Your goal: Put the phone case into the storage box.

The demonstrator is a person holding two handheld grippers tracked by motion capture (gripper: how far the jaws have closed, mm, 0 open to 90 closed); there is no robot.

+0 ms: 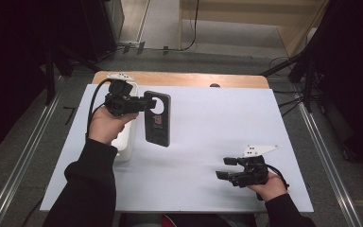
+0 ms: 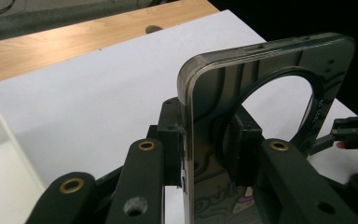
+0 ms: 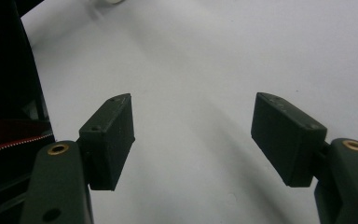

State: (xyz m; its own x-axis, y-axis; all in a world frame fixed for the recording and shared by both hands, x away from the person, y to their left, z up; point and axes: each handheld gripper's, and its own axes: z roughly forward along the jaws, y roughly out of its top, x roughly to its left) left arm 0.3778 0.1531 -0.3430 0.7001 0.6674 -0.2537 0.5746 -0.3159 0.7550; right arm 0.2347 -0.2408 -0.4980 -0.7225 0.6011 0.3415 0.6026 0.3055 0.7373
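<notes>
1. The counter (image 1: 203,75) is a wooden top, mostly covered by a large white sheet (image 1: 208,142) that reaches to its near edge; a strip of bare wood shows along the far side.
2. A white box (image 1: 125,142) sits at the left of the sheet, just under the person's left hand (image 1: 105,125).
3. The phone case (image 1: 157,118), dark and glossy with a large round cut-out near its top end, is held up above the sheet left of centre. In the left claw view it stands on edge, thin side toward the camera, the white sheet visible through the round opening.
4. The left claw (image 2: 209,144) is pinching the phone case: one pad presses each face, just below the cut-out.
5. The right claw (image 3: 193,140) rests low over the sheet near the front right corner, held in the right hand (image 1: 269,187), well apart from the case. Its jaws are spread, with bare white sheet between the pads.
</notes>
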